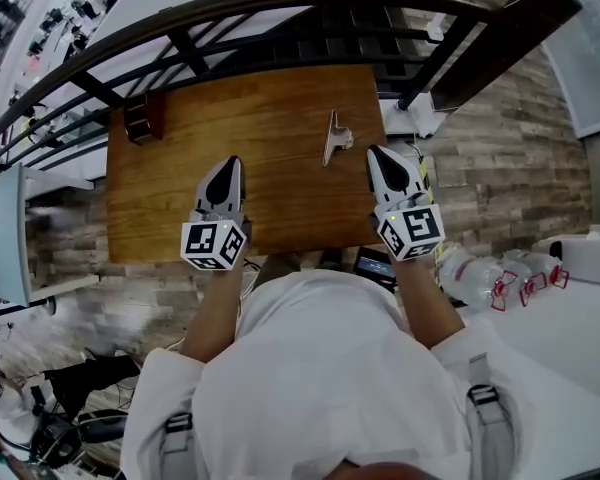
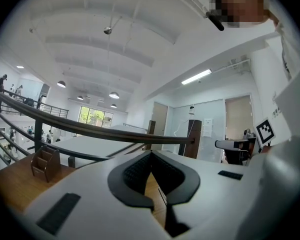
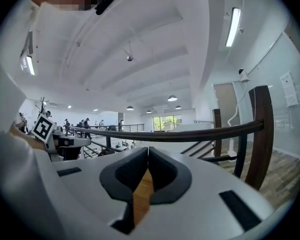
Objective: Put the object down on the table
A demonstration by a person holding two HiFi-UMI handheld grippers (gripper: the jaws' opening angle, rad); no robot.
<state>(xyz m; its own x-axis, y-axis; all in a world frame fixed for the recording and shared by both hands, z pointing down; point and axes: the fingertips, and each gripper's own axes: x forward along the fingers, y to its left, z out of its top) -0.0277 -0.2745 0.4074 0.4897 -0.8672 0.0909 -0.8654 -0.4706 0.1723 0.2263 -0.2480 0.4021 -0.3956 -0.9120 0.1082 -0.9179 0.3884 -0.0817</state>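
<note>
head view shows the metal object (image 1: 335, 138) lying on the wooden table (image 1: 260, 208), just to the left of the right gripper (image 1: 374, 152) tips and not touching them. the left gripper (image 1: 232, 164) is well apart from it, further left. both pairs of jaws are pressed together on nothing.

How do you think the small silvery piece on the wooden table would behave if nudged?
The silvery piece looks like thin metal, so it is probably stiff and light. On the smooth wooden table it would likely slide rather than roll.

A small wooden organizer (image 1: 143, 118) sits near the dark curved railing (image 1: 280, 3).
</note>
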